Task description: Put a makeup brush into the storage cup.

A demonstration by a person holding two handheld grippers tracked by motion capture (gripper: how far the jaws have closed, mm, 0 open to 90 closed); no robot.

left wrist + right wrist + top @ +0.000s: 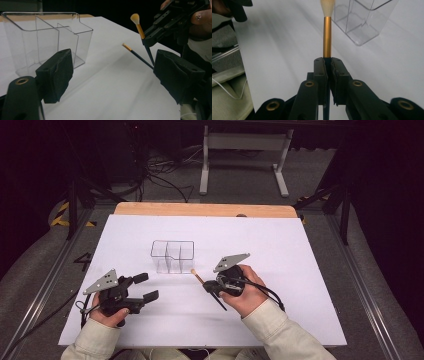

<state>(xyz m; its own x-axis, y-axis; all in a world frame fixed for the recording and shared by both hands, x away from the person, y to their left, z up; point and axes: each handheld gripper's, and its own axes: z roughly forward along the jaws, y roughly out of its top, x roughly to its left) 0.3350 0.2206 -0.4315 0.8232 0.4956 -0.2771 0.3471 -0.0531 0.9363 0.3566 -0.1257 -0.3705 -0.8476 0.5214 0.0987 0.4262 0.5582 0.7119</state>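
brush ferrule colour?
Gold ferrule on the brush, clearest in the right gripper view.

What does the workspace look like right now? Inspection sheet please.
Surface: white sheet over a wooden table, far edge of the wood bare.
Job's things: makeup brush with gold ferrule and pale bristles, clamped by its dark handle; second thin brush lying on the sheet; clear plastic organizer with compartments, upright, nothing in it.
Clutter: nothing seen.
Grippers: right gripper has jaws shut on the makeup brush, bristles pointing toward the organizer; left gripper has jaws open, nothing between them.
Cables: one cable trails from each gripper; a tangle on the floor beyond the table.
Surroundings: white frame legs, dark backdrop.
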